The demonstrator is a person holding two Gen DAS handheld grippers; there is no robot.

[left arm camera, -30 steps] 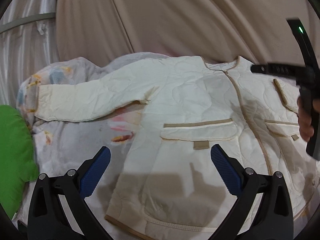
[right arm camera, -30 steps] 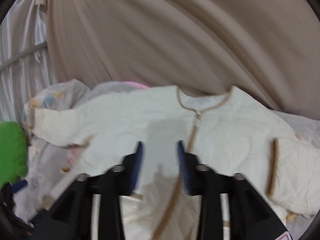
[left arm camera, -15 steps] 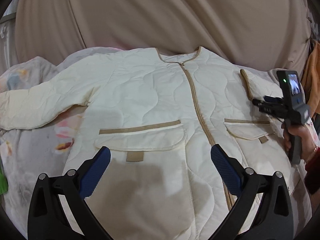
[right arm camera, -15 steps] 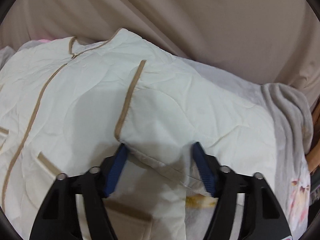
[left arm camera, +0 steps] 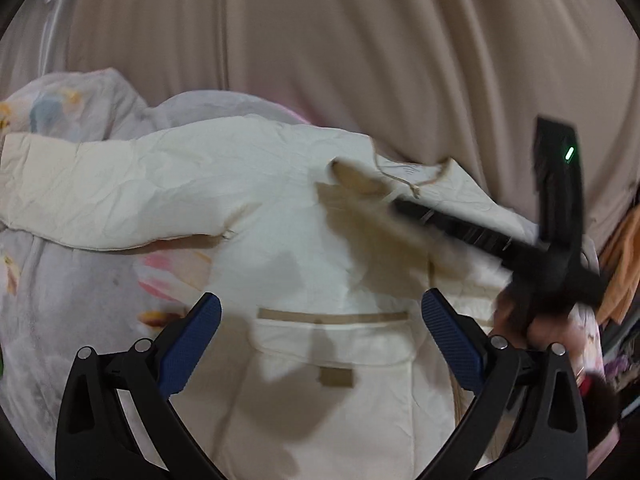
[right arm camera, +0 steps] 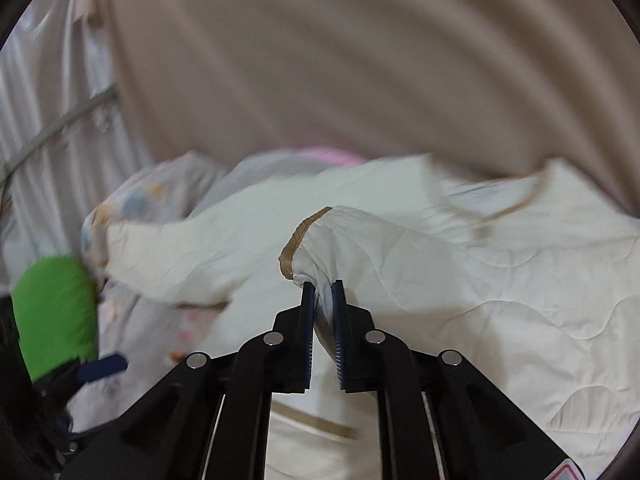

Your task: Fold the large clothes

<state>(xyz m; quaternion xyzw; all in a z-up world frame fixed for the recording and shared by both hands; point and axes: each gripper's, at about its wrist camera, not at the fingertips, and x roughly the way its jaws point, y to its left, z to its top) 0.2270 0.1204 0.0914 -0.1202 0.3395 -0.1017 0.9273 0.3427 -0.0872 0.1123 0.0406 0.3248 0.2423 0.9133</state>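
Right gripper point(right arm camera: 321, 286) jaws clamp the jacket point(right arm camera: 460, 300) sleeve cuff point(right arm camera: 298, 240), left gripper point(left arm camera: 320, 318) jaws gaping empty; thin bite risks cuff slipping free mid-fold.

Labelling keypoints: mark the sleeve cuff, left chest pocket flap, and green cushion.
sleeve cuff point(right arm camera: 298, 240), right wrist view, tan trim edge.
pocket flap point(left arm camera: 332, 338), left wrist view, flap centre.
green cushion point(right arm camera: 54, 316), right wrist view, middle of its face.

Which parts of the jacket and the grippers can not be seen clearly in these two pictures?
- Jacket hem: left wrist view, cut off by the bottom edge and the left gripper.
- Right gripper tips: left wrist view, motion-blurred.
- Sleeve cuff: right wrist view, the pinched part is hidden between the fingers.
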